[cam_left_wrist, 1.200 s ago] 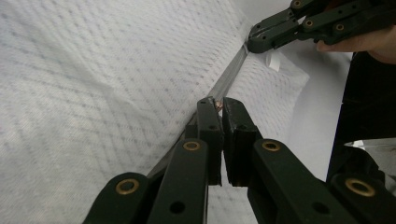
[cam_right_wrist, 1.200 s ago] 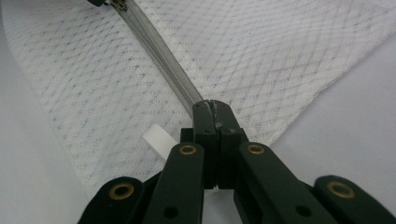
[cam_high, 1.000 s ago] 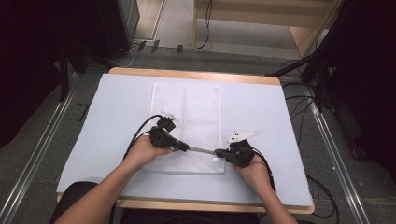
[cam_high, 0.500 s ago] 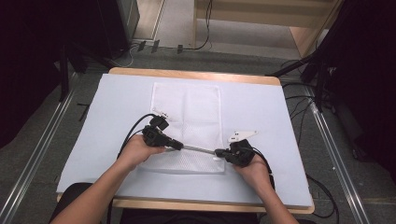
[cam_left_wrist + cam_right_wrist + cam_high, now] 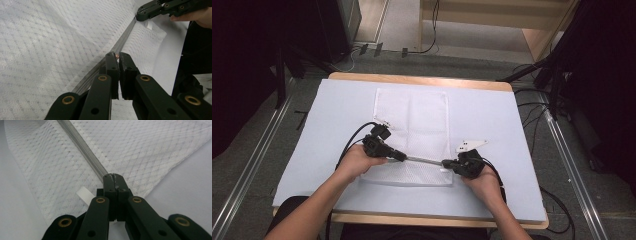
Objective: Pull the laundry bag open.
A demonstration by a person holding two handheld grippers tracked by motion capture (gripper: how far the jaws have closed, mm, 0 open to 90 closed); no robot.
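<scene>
A white mesh bag lies flat on the table, with a grey zipper running across its near end. My left gripper is shut on the small coppery zipper pull, seen between its tips. My right gripper is shut on the zipper's end at the bag's near right corner. The zipper is stretched taut between the two grippers and raised a little off the mat. A white tag sticks out beside the right jaws. In the left gripper view the right gripper shows at the top right.
The table is covered with a pale blue mat and has a wooden rim. Metal rails run along the floor on both sides, and cables lie at the right. Both forearms come in over the table's near edge.
My left gripper has slid a little to the left along the zipper, so more grey zipper shows between the grippers. The right gripper has held still.
</scene>
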